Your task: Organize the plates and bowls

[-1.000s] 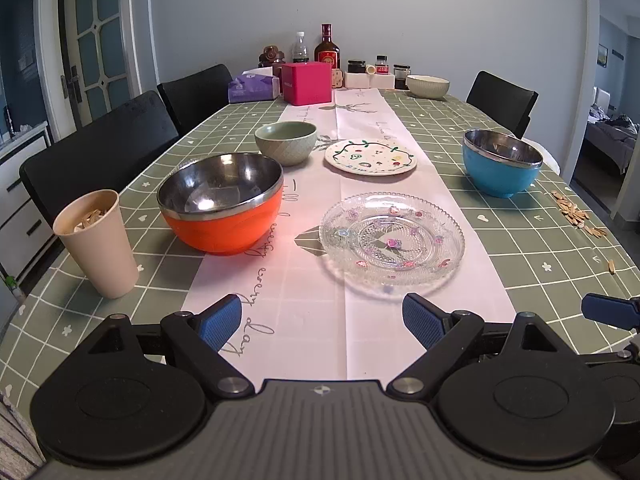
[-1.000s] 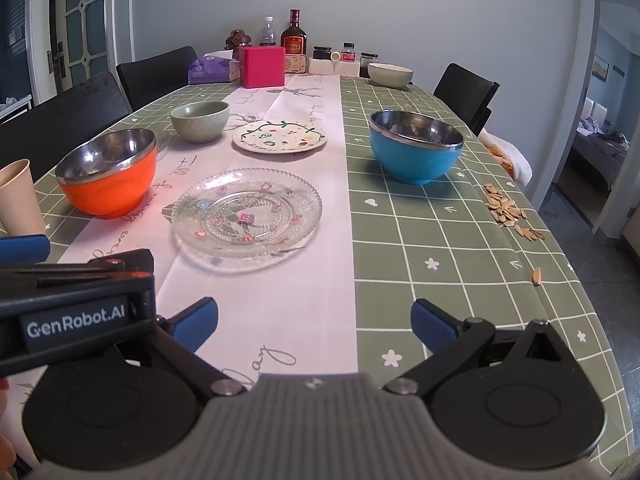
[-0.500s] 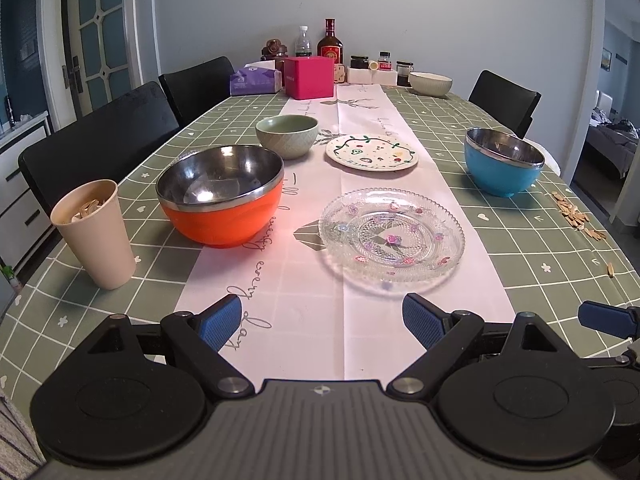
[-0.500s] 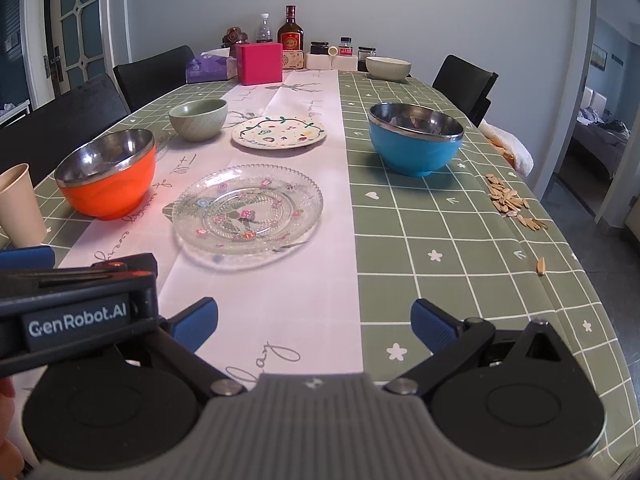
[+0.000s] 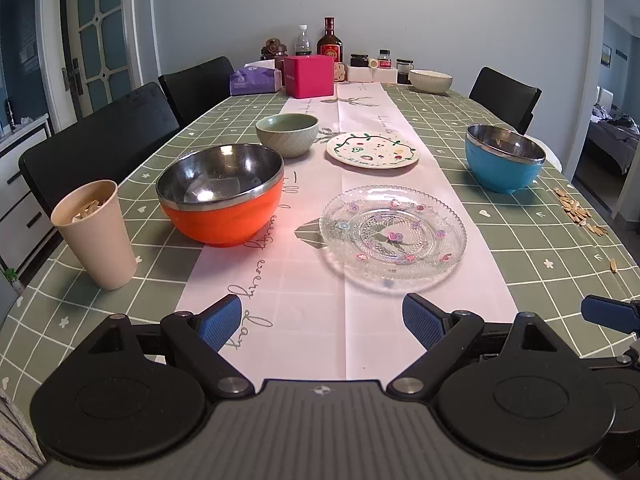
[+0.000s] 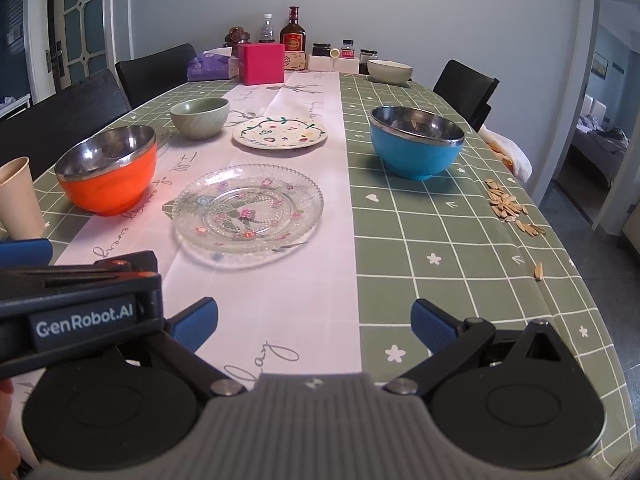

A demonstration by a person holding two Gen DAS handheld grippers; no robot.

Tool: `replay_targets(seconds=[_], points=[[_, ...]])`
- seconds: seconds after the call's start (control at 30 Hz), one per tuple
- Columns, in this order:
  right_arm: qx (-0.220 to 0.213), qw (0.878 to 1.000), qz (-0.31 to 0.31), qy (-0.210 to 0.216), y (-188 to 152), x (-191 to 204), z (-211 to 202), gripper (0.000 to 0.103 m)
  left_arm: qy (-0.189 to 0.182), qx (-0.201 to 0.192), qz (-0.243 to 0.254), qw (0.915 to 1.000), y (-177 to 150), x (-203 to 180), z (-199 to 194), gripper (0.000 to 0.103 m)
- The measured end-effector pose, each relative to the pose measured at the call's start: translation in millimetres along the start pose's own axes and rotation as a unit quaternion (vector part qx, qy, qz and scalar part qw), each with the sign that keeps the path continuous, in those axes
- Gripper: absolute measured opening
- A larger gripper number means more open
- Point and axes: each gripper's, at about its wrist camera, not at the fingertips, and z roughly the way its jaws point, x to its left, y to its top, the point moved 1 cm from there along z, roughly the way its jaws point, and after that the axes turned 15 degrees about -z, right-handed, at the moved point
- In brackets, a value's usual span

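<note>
Glass plate (image 5: 393,233) just ahead of my left gripper (image 5: 322,322), orange bowl (image 5: 220,197) ahead to its left, blue bowl (image 6: 416,141) past my right gripper (image 6: 314,326), both grippers wide apart, holding nothing.

"GenRobot.AI" on left tongs (image 6: 24,250) body (white on black); runner (image 5: 304,320) script: "every day".

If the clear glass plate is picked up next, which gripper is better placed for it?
Probably the left. The glass plate lies almost straight ahead of the open left gripper, near its right finger. From the right gripper, also open, it sits off to the left, past the left gripper's body.
</note>
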Motion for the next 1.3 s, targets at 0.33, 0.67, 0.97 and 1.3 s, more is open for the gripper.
replay_targets(seconds=[0.33, 0.67, 0.97, 1.3], points=[[-0.001, 1.000, 0.006, 0.009, -0.3, 0.2, 1.2, 0.100, -0.005, 0.009, -0.009, 0.9999, -0.3, 1.1, 2.0, 0.103], [-0.036, 0.999, 0.010, 0.031, 5.9, 1.1, -8.9, 0.100, -0.007, 0.003, -0.017, 0.9998, 14.4, 7.7, -9.7, 0.103], [-0.064, 0.997, 0.007, 0.037, 17.5, 2.1, -19.3, 0.100, 0.018, 0.004, -0.017, 0.9997, 55.2, 23.5, -18.9, 0.103], [-0.093, 0.993, 0.012, 0.067, 44.0, -8.1, -39.8, 0.100, 0.054, 0.037, -0.052, 0.9965, 96.4, 70.2, -2.9, 0.103]])
